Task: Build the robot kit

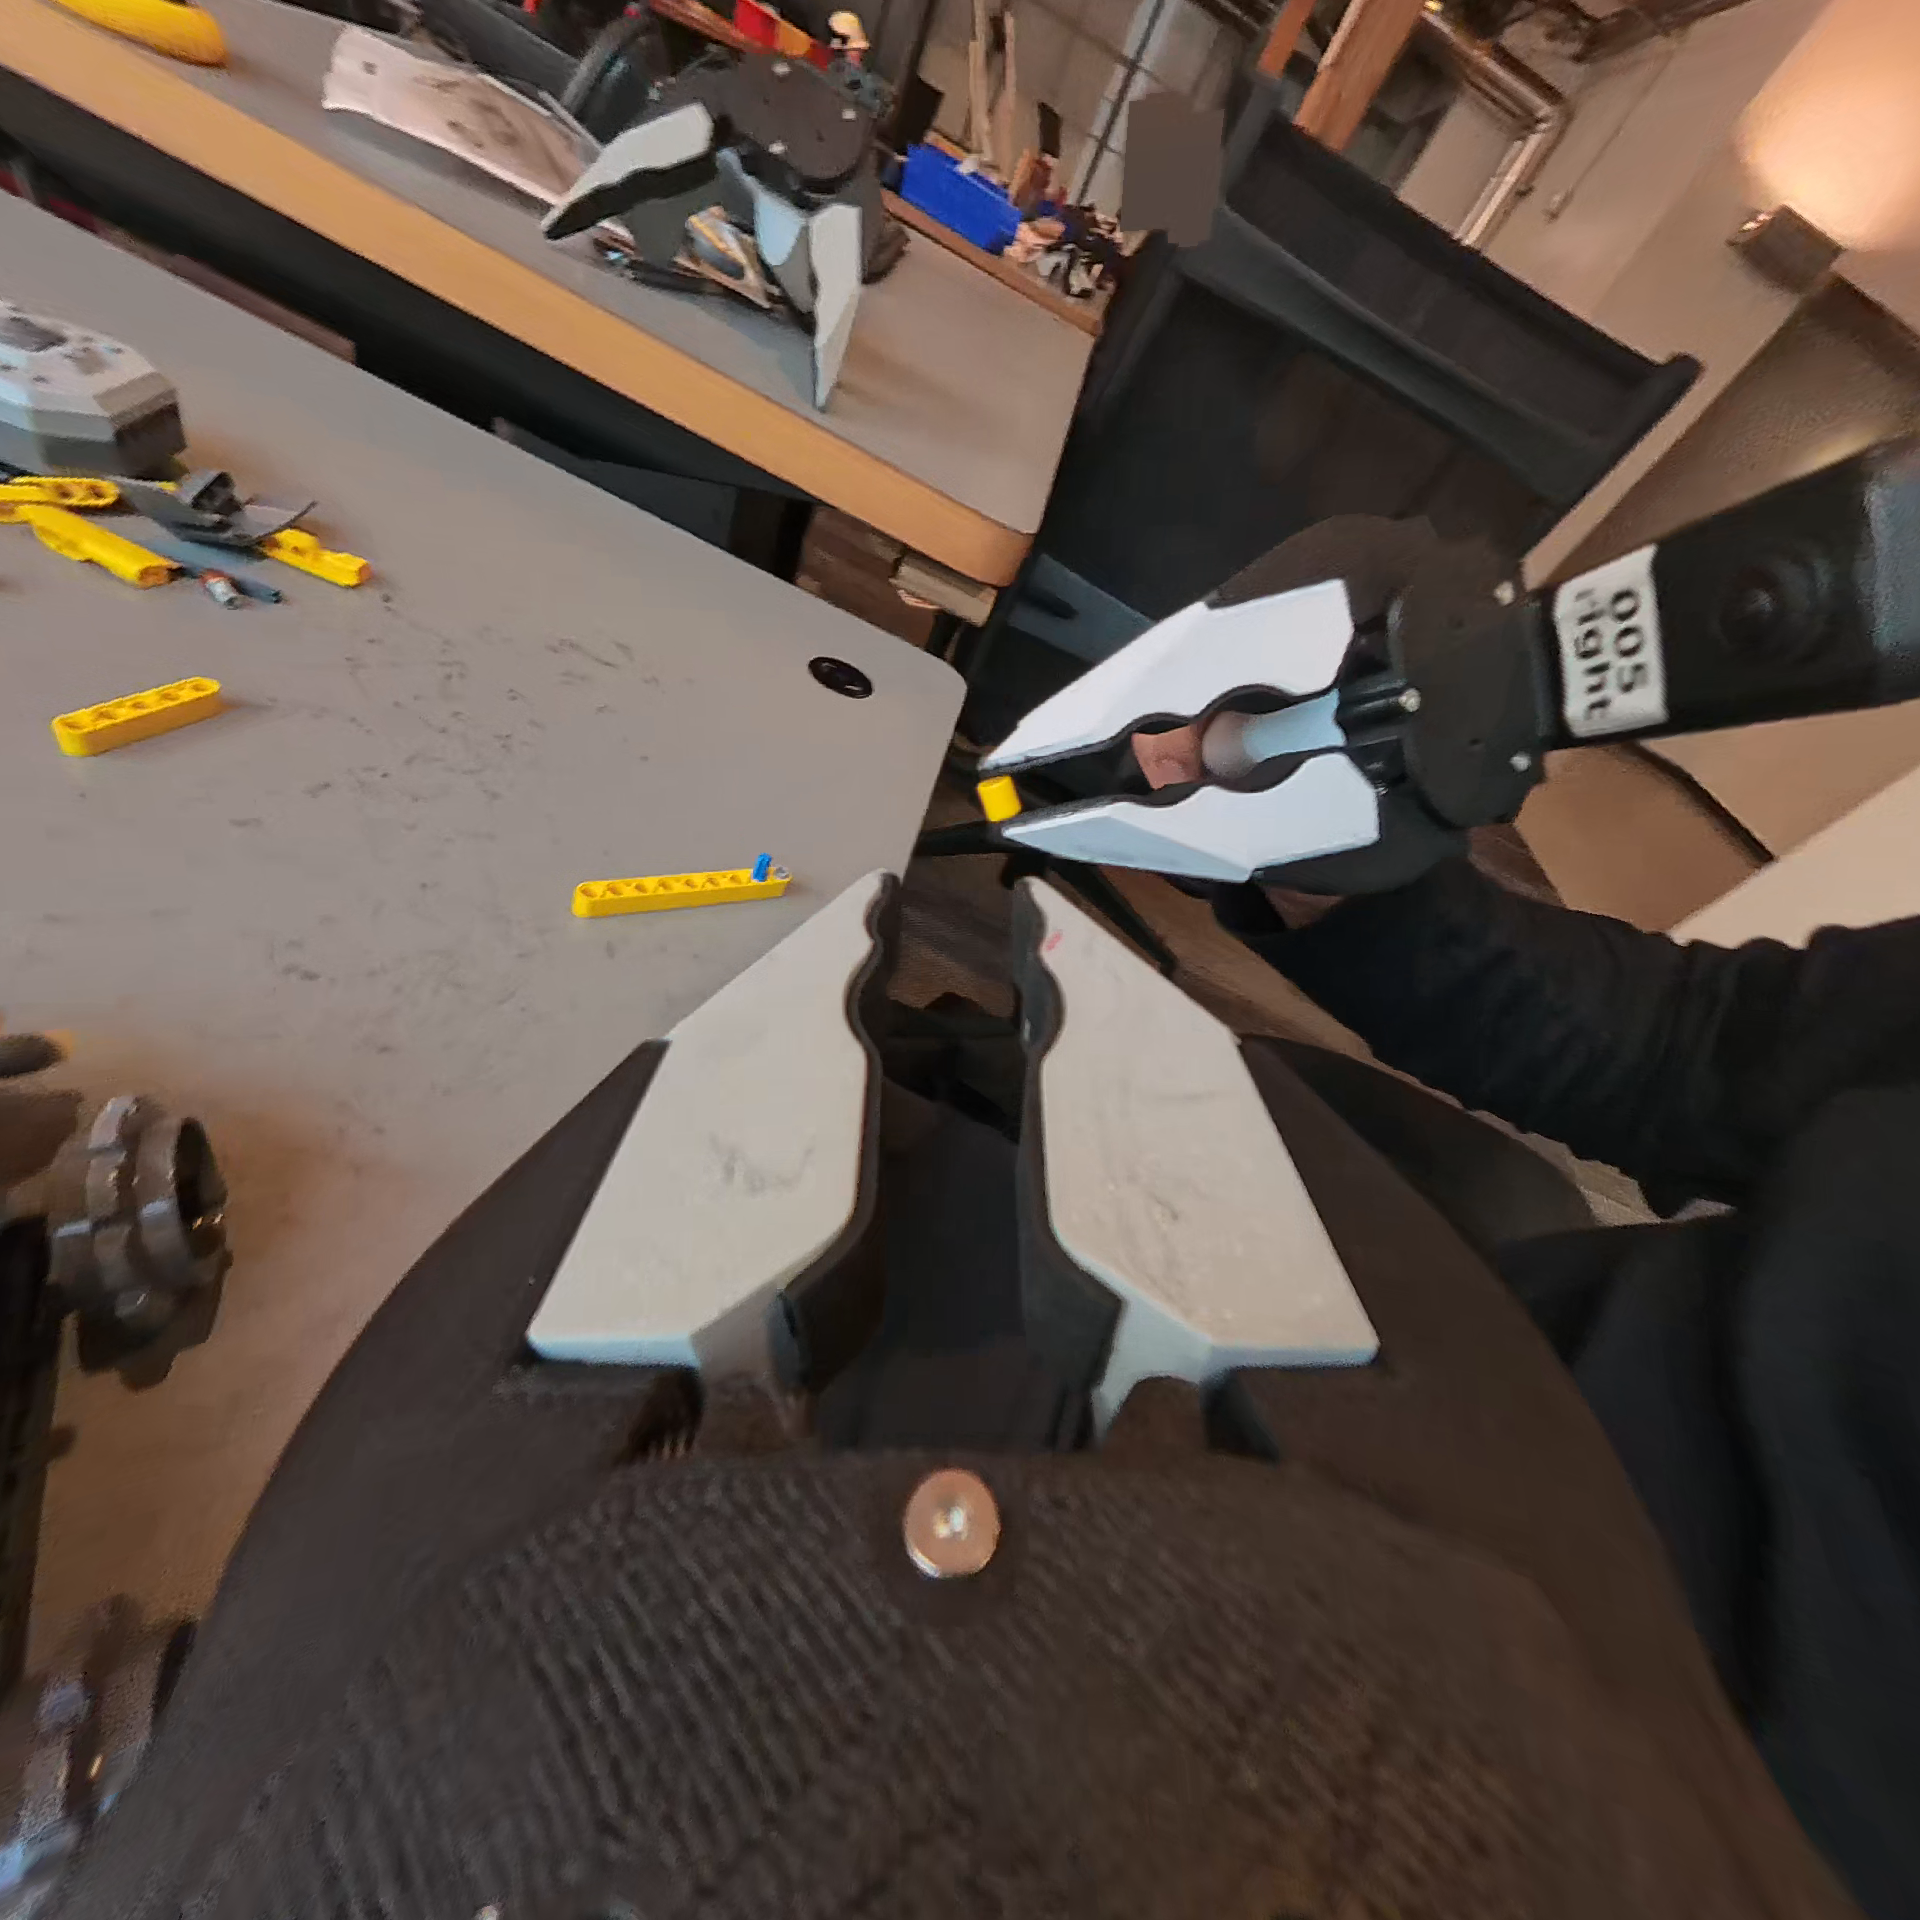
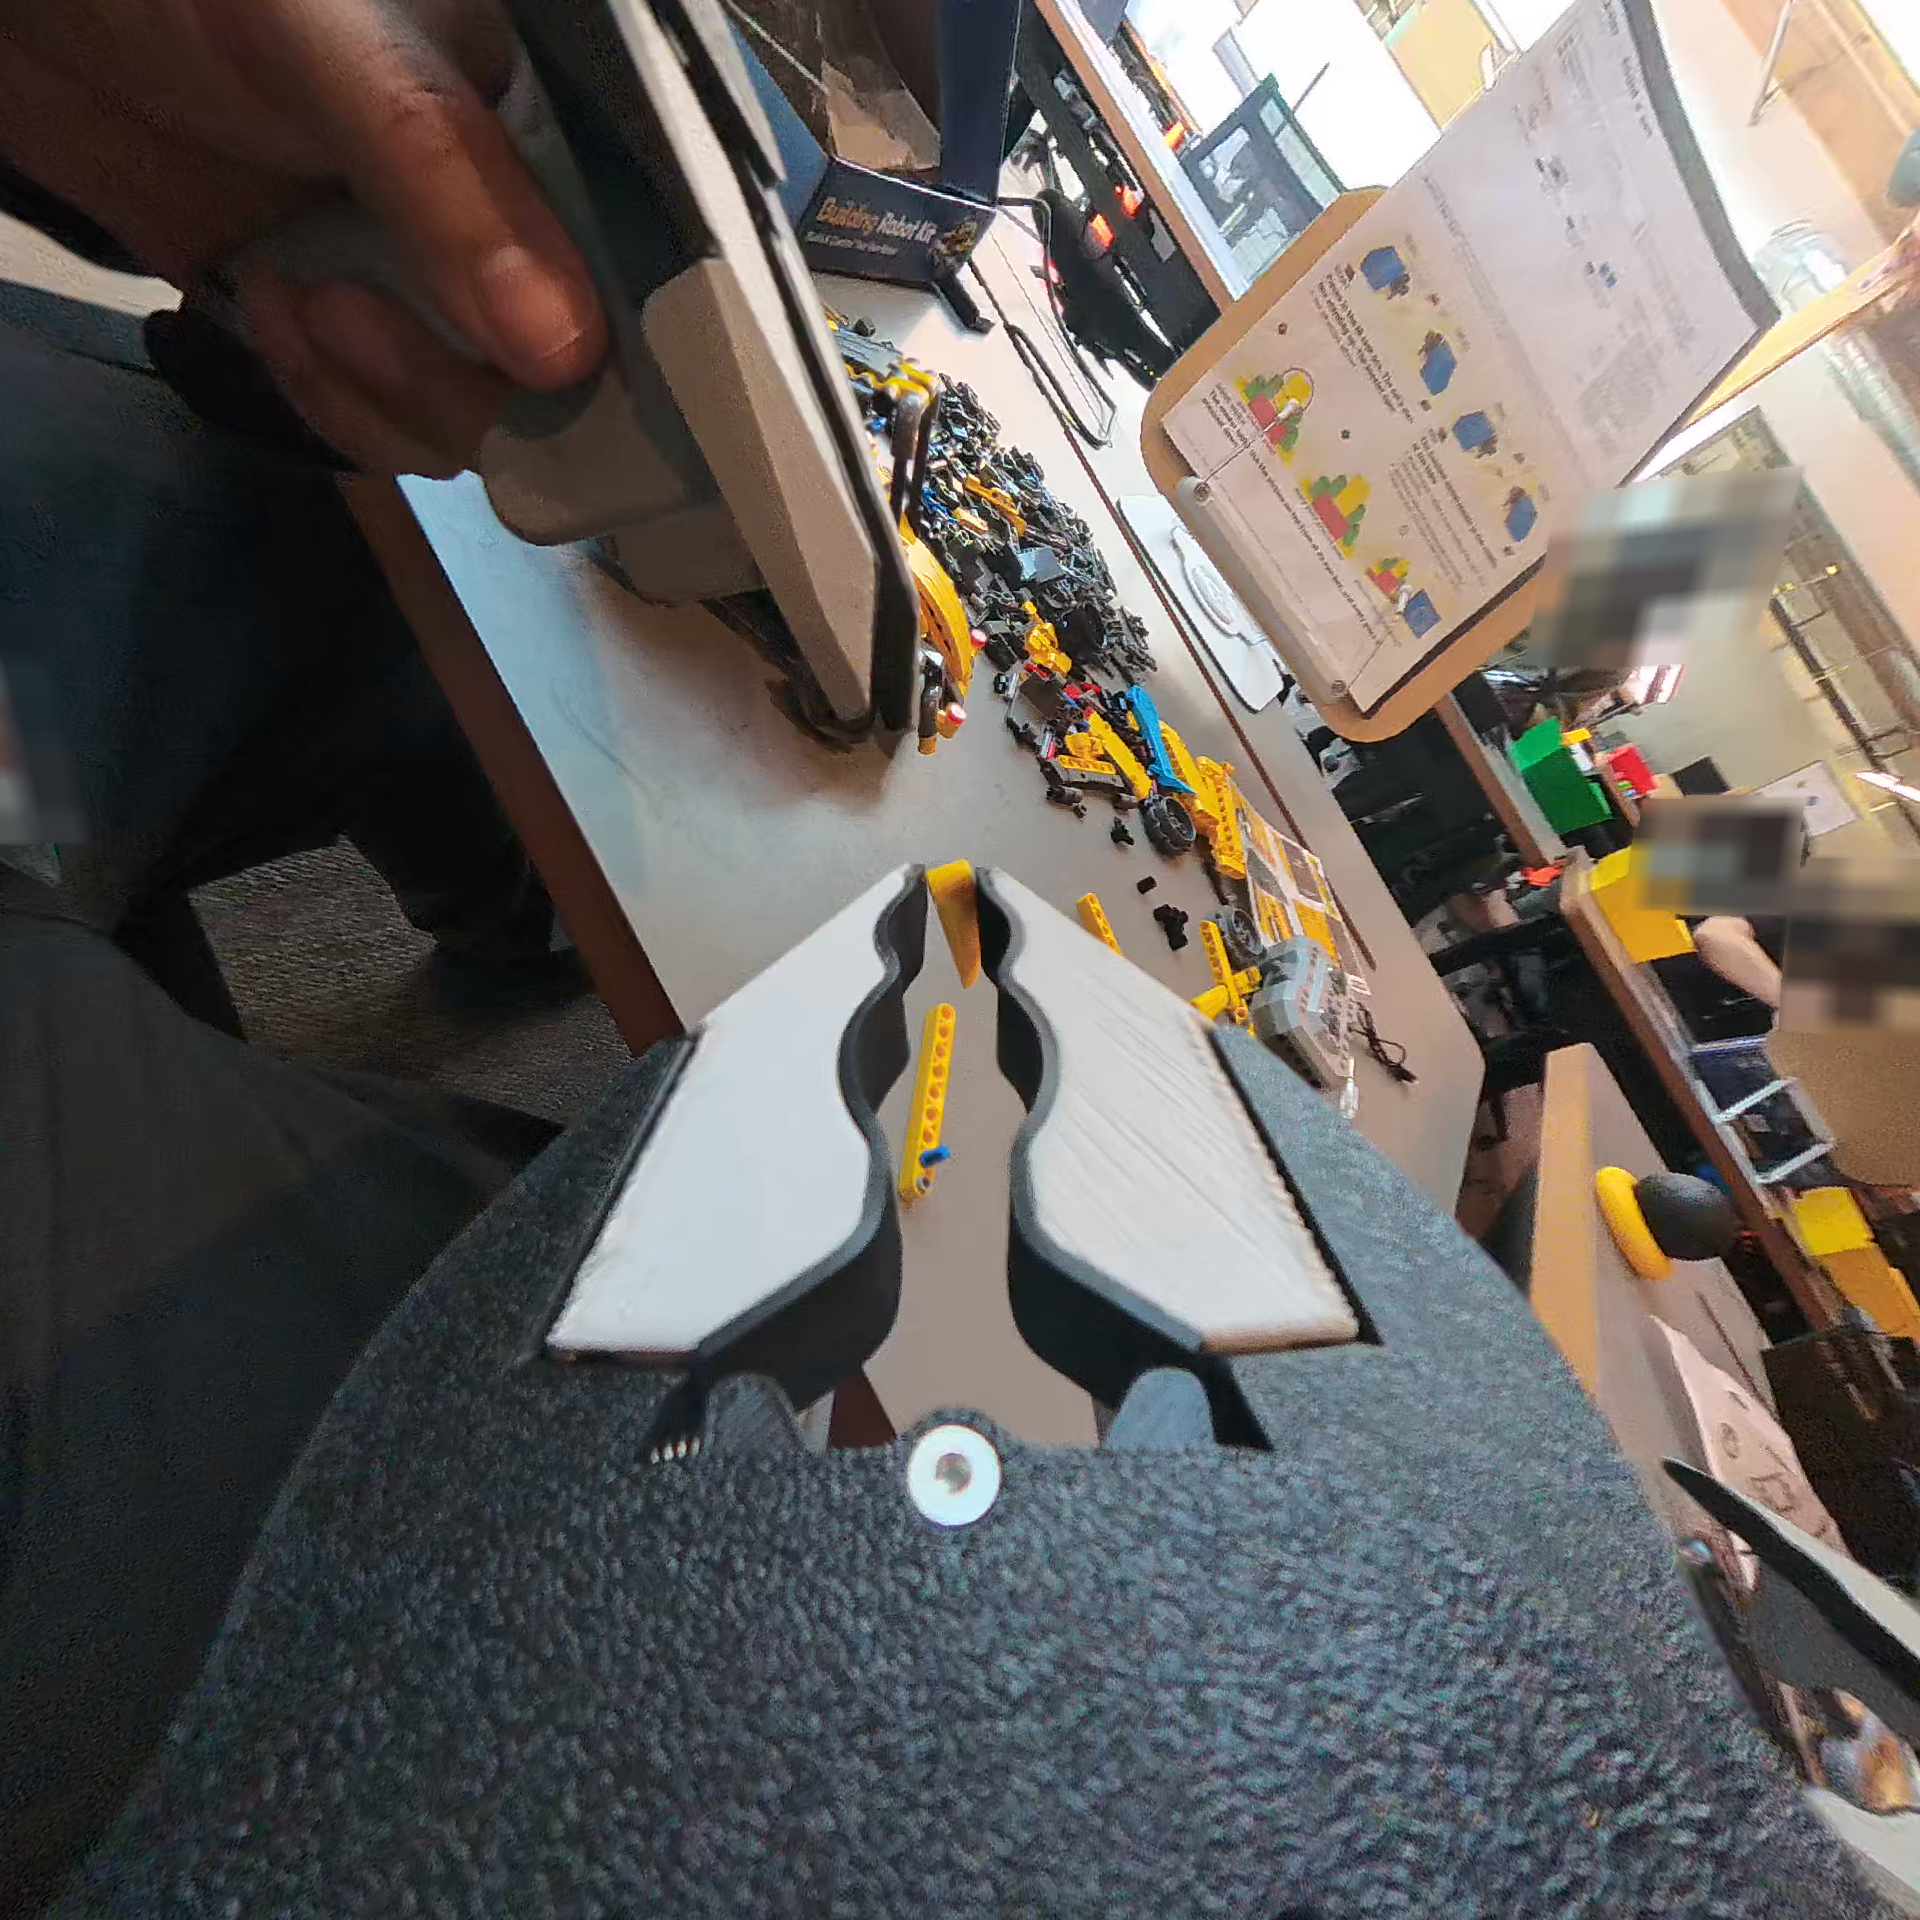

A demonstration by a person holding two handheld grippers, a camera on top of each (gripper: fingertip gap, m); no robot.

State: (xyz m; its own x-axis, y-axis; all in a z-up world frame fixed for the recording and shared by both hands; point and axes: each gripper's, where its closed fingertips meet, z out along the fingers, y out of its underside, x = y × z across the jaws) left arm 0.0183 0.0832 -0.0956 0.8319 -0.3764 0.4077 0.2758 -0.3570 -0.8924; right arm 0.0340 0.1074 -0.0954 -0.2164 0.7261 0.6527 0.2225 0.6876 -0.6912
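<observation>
My right gripper (image 2: 951, 883) is shut on a small yellow piece (image 2: 956, 920), held above the grey table (image 2: 727, 821). In the left wrist view the right gripper (image 1: 1000, 805) hangs just off the table's corner with the yellow piece (image 1: 994, 798) at its tips. My left gripper (image 1: 956, 888) is open and empty, just below and left of the right one. A hand holds it at the upper left of the right wrist view (image 2: 868, 712). A yellow holed beam with a blue pin (image 1: 681, 894) lies on the table near both grippers, and shows between the right fingers (image 2: 930, 1101).
Another yellow beam (image 1: 135, 715) and a cluster of yellow and grey parts (image 1: 156, 540) lie farther left. A big pile of black and yellow pieces (image 2: 1039, 582) covers the far table. An instruction board (image 2: 1403, 416) stands behind. A spare gripper (image 1: 748, 208) rests on the far table. The grippers are tip to tip, or close to it. From either gripper's tips it is about 25 centimetres to the yellow beam (image 1: 135, 715).
</observation>
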